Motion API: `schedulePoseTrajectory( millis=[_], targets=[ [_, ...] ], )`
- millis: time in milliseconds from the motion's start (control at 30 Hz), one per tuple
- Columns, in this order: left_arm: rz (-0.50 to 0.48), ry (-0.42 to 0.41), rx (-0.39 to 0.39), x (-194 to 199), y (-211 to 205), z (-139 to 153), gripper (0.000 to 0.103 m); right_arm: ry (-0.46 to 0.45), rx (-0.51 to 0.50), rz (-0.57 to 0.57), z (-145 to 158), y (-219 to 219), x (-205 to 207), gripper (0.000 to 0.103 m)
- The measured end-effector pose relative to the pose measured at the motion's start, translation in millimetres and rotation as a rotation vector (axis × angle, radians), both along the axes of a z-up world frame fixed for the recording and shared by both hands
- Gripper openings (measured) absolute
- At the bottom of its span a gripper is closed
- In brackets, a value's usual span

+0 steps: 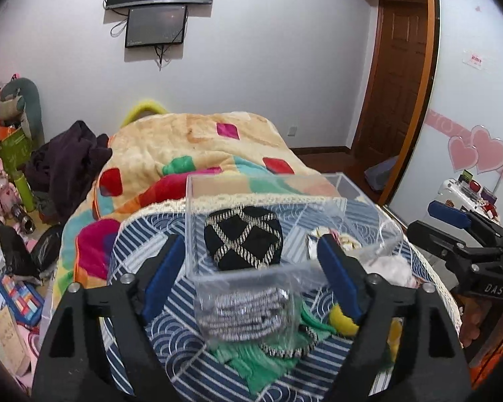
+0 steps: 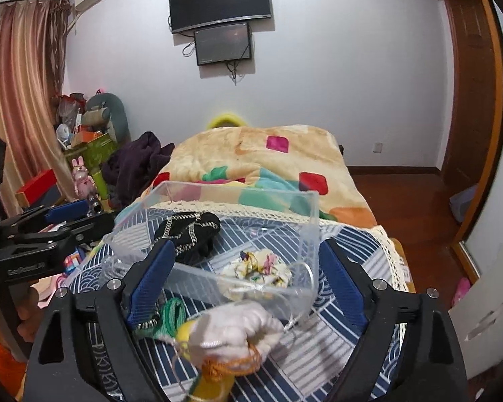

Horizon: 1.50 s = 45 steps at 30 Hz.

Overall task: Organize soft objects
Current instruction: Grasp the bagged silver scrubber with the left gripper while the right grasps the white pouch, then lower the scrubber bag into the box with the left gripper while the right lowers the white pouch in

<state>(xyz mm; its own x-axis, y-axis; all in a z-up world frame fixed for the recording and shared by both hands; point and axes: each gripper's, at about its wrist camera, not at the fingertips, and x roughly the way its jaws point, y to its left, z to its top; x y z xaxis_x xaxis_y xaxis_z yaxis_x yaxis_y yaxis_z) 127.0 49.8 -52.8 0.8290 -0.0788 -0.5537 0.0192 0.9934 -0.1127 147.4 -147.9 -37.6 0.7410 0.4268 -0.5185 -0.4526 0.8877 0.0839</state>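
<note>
Lying in clear box (image 1: 369, 201): black pouch (image 1: 244, 242), gold lattice trim.

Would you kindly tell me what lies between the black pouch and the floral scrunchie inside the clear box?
Only bare box floor between the pouch and scrunchie, in the right wrist view.

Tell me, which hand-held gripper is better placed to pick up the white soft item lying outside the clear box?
Probably the right hand-held gripper. It is open, and the white soft item lies just below and between its fingers, outside the clear box. The left hand-held gripper faces the striped black-and-white item instead.
</note>
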Motion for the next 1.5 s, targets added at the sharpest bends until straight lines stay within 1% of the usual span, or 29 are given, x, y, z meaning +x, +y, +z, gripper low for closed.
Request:
schedulePoseTrajectory(
  millis=[67, 133, 333, 467, 567, 600, 633, 667, 733, 767, 800, 867, 900, 967, 1000, 1067, 1167, 1233, 1333, 1500],
  targets=[
    [0.003, 0.014, 0.014, -3.7, -0.6, -7.2, 0.088, 0.007, 0.005, -0.011, -4.2, -2.3, -3.4, 0.093],
    [0.003, 0.026, 0.024, -7.2, -1.4, -15.6, 0.089, 0.020, 0.012, -0.018, -9.4, -4.5, -6.0, 0.095],
    [-0.006, 0.093, 0.024, -9.5, -5.2, -44.2, 0.090, 0.064, -0.002, -0.014, -27.1, -5.2, -14.7, 0.096],
    [-0.001, 0.136, 0.013, -3.4, -7.2, -62.3, 0.090, 0.098, -0.012, -0.007, -42.0, -3.3, -17.0, 0.096],
    [-0.001, 0.153, 0.006, 1.7, -8.8, -70.4, 0.090, 0.130, -0.008, -0.009, -51.0, -4.1, -13.2, 0.095],
    [0.003, 0.154, 0.005, 3.2, -9.1, -72.2, 0.090, 0.141, 0.001, -0.008, -53.0, -5.3, -11.7, 0.094],
    [0.003, 0.154, 0.001, 4.5, -9.0, -73.3, 0.090, 0.147, 0.008, -0.004, -53.8, -5.7, -11.9, 0.088],
    [0.002, 0.154, -0.005, 5.7, -8.9, -74.1, 0.090, 0.154, 0.015, 0.003, -54.5, -6.4, -11.8, 0.081],
    [0.002, 0.152, -0.013, 6.6, -8.1, -74.3, 0.088, 0.167, 0.025, 0.013, -55.7, -7.7, -11.5, 0.072],
    [0.004, 0.151, -0.013, 6.1, -8.0, -74.4, 0.084, 0.172, 0.032, 0.008, -56.6, -9.3, -11.1, 0.066],
    [0.004, 0.150, -0.011, 5.8, -8.1, -74.7, 0.082, 0.182, 0.035, 0.012, -57.7, -9.9, -10.4, 0.064],
    [0.000, 0.153, -0.012, 5.5, -7.3, -76.0, 0.073, 0.198, 0.037, 0.016, -60.8, -10.2, -9.7, 0.051],
    [0.000, 0.155, -0.012, 5.2, -6.8, -77.2, 0.071, 0.201, 0.036, 0.016, -61.7, -10.4, -9.9, 0.048],
    [0.000, 0.159, -0.025, 4.2, -4.5, -79.3, 0.066, 0.198, 0.034, 0.015, -62.0, -10.3, -10.8, 0.040],
    [0.001, 0.159, -0.032, 3.6, -3.6, -79.7, 0.064, 0.193, 0.031, 0.014, -61.4, -10.3, -11.9, 0.039],
    [-0.002, 0.155, -0.048, 1.5, -1.7, -78.7, 0.057, 0.174, 0.027, 0.009, -58.5, -10.4, -14.7, 0.034],
    [-0.003, 0.139, -0.049, -3.5, -0.8, -75.2, 0.051, 0.148, 0.032, 0.008, -52.7, -11.8, -19.1, 0.030],
    [-0.007, 0.126, -0.044, -8.0, -2.1, -72.3, 0.048, 0.131, 0.043, 0.008, -47.6, -14.3, -22.4, 0.030],
    [-0.012, 0.108, -0.042, -15.1, -3.3, -66.9, 0.044, 0.107, 0.057, 0.006, -40.2, -17.1, -25.4, 0.030],
    [-0.021, 0.071, -0.033, -27.2, -5.3, -54.7, 0.042, 0.069, 0.080, 0.002, -28.7, -20.1, -30.3, 0.030]
  ],
)
